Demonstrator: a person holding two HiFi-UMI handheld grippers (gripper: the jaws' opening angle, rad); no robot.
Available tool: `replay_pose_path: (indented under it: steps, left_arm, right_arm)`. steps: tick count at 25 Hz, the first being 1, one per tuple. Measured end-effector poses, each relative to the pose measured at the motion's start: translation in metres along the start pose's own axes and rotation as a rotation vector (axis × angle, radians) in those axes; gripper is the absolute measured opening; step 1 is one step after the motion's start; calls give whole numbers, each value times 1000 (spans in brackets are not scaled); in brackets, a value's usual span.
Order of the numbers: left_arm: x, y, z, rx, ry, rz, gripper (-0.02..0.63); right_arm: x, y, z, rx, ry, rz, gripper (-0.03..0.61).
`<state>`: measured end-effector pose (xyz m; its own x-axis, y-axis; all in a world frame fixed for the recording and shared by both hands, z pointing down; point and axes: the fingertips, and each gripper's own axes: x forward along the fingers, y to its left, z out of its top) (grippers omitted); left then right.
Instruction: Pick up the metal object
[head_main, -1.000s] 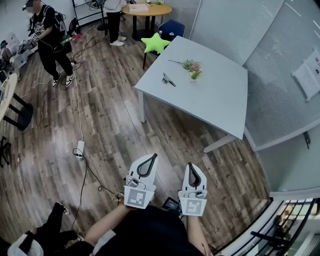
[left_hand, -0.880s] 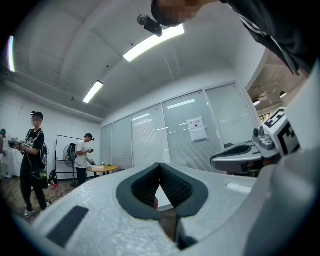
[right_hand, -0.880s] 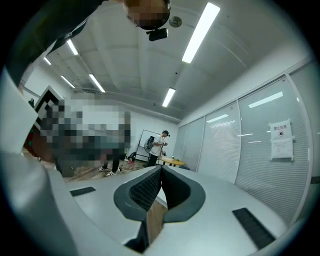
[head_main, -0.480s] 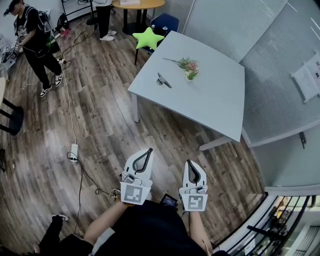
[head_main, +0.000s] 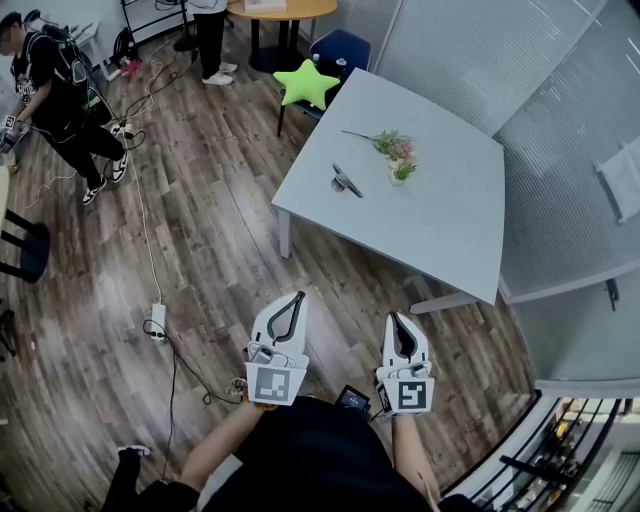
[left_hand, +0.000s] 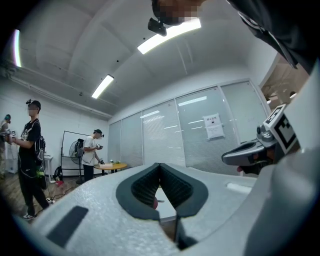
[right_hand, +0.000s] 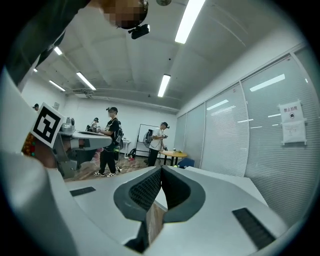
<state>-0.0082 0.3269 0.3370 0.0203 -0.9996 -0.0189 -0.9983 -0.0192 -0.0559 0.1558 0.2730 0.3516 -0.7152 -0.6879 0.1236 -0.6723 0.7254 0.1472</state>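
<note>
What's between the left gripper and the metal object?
Head view: only wood floor and bare tabletop lie between left gripper and metal object.

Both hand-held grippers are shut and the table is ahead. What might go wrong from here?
The left hand-held gripper and right hand-held gripper are shut and empty; unopened, they could shove the small dark metal object across the grey table. The pink-and-green flower sprig lies near it and may get bumped. The white power strip on the floor could catch a foot.
</note>
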Motion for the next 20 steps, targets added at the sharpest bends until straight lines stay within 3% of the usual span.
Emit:
replay_pose_path:
  steps: [9, 16, 20]
  left_arm:
    - [39, 68, -22, 9, 30, -15, 0]
    - [96, 67, -31, 60, 63, -43, 0]
    - [129, 58, -35, 62, 83, -52, 0]
  right_arm:
    - [61, -17, 11, 31, -39, -87, 0]
    - [91, -83, -7, 50, -7, -154, 0]
    - [121, -126, -4, 14, -12, -144, 0]
